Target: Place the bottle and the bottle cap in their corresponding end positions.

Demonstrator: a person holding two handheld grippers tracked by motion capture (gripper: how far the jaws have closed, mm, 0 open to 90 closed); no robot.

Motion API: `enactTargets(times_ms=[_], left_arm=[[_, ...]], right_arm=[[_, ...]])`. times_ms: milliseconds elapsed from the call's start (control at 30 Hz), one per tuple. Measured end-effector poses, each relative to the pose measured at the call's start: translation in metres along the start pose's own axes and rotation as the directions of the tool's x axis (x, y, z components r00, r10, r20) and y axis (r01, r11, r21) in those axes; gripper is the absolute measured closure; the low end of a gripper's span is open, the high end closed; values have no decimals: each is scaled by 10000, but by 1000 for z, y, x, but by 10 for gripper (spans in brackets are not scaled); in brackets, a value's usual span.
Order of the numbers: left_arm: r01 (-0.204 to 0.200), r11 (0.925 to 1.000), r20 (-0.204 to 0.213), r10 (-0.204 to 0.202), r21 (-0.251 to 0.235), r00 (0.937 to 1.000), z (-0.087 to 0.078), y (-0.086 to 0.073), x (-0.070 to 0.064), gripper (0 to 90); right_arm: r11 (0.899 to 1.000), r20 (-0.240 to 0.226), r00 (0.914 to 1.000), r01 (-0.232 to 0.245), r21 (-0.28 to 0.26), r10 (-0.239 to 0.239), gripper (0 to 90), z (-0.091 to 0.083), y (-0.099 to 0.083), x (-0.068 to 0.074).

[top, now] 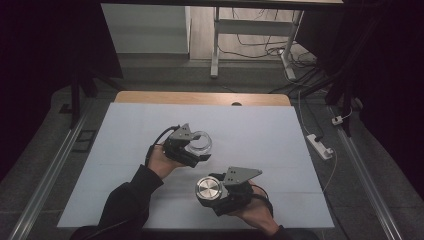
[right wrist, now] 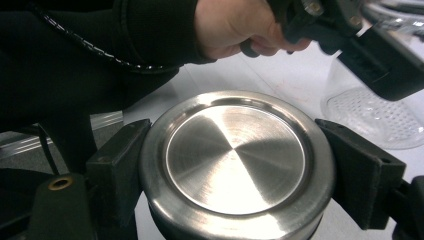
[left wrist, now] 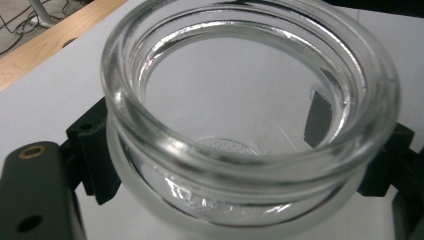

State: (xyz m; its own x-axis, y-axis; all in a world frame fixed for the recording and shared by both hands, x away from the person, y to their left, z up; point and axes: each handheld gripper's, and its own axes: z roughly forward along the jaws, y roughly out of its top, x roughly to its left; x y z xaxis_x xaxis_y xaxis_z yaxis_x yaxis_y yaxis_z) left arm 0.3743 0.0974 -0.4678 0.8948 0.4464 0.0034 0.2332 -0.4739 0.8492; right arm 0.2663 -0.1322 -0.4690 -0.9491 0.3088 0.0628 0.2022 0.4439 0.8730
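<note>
Left gripper [top: 196, 151] fingers clamp glass jar [left wrist: 250, 125] — embossed base visible; right gripper [top: 216, 192] grips metal lid [right wrist: 235, 160].

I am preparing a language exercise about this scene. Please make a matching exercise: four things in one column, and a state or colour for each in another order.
Things:
1. glass jar
2. metal lid
3. left gripper
4. table edge

States:
A. brushed silver, round
B. bare wood
C. transparent, open at the top
D. shut on the jar

Pairs: 1-C, 2-A, 3-D, 4-B
</note>
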Motion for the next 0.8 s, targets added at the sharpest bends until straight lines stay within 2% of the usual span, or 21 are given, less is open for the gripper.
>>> enactTargets(times_ms=[333,800], left_arm=[[118,9999,-182,-118,19,9998,11,0,10,149],[292,9995,-528,-287,94,9982,28,-6,29,149]], right_arm=[[9998,77,10000,4,215,-5,187,11,-8,0],[9971,340,9992,-218,731,194,187,31,-24,-14]])
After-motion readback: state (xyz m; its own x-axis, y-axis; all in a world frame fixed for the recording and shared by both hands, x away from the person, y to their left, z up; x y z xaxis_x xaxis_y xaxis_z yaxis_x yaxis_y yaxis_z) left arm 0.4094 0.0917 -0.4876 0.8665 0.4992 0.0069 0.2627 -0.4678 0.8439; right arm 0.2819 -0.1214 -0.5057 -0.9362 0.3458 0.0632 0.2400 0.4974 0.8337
